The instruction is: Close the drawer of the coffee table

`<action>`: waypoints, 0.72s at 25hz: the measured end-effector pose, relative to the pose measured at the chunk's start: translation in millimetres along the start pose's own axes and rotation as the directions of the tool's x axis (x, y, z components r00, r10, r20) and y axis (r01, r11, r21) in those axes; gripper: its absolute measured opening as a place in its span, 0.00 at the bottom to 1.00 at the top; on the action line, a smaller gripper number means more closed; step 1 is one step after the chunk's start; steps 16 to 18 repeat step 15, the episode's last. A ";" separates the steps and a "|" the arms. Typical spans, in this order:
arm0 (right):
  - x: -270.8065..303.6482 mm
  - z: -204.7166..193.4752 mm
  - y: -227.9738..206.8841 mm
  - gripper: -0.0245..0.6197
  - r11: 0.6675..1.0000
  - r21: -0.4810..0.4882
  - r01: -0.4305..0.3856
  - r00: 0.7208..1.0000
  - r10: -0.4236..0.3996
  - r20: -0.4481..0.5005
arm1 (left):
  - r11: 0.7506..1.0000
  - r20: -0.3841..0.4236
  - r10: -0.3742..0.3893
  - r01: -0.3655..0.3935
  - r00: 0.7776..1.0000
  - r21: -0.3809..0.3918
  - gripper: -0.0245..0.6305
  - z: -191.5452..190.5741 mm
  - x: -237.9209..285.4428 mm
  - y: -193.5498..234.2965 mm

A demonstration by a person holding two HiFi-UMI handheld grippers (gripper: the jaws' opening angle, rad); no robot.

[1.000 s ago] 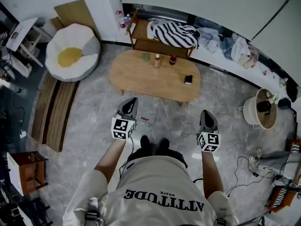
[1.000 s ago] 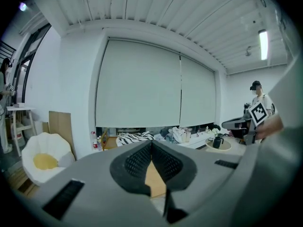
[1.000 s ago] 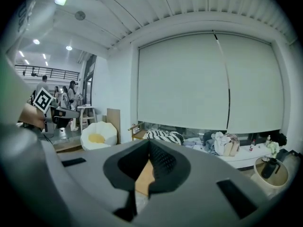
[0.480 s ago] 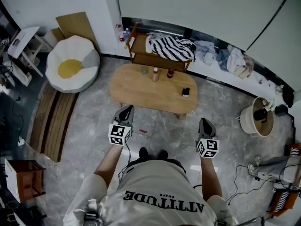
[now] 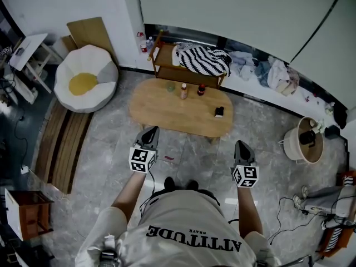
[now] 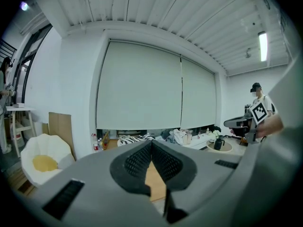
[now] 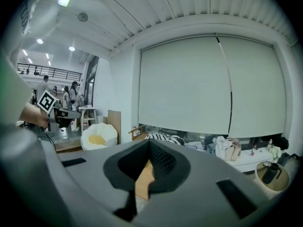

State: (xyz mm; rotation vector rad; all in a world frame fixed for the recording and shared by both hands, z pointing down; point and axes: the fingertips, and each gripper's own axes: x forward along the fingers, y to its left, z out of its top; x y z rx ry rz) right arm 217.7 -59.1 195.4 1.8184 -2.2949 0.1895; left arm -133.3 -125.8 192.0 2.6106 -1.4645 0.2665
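The oval wooden coffee table [image 5: 161, 109] stands on the grey floor ahead of me; its drawer shows in no view. On its top stand two small bottles [image 5: 183, 90], a green cup [image 5: 170, 86] and a black object [image 5: 219, 112]. My left gripper [image 5: 150, 130] is held in the air short of the table's near edge, shut and empty. My right gripper [image 5: 241, 144] hangs level with it to the right, off the table's right end, also shut and empty. A strip of tabletop [image 6: 155, 184] shows under the left gripper's [image 6: 151, 144] shut tips, and likewise [image 7: 142, 183] under the right's [image 7: 149, 144].
A low wooden shelf [image 5: 167, 53] with a striped cloth stands behind the table. A white beanbag seat [image 5: 86, 77] lies at the left, wooden slats [image 5: 64, 143] below it, a small brown side table [image 5: 25, 213] at bottom left. A round basket [image 5: 305, 139] and floor cables [image 5: 283, 216] are at the right.
The head view has shifted a little, so the table sits slightly higher in it. Both grippers stay shut and keep their place in front of the person.
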 end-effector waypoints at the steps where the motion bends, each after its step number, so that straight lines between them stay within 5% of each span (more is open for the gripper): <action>1: 0.2 0.2 -0.1 0.07 1.000 0.000 0.000 1.000 0.000 0.001 | 1.000 0.002 -0.001 0.001 1.000 -0.003 0.07 0.1 0.4 -0.2; 18: -9.8 -2.7 4.4 0.07 1.000 -0.001 0.001 1.000 -0.001 0.002 | 1.000 -0.004 -0.009 0.009 1.000 -0.014 0.07 -6.3 -7.2 -5.6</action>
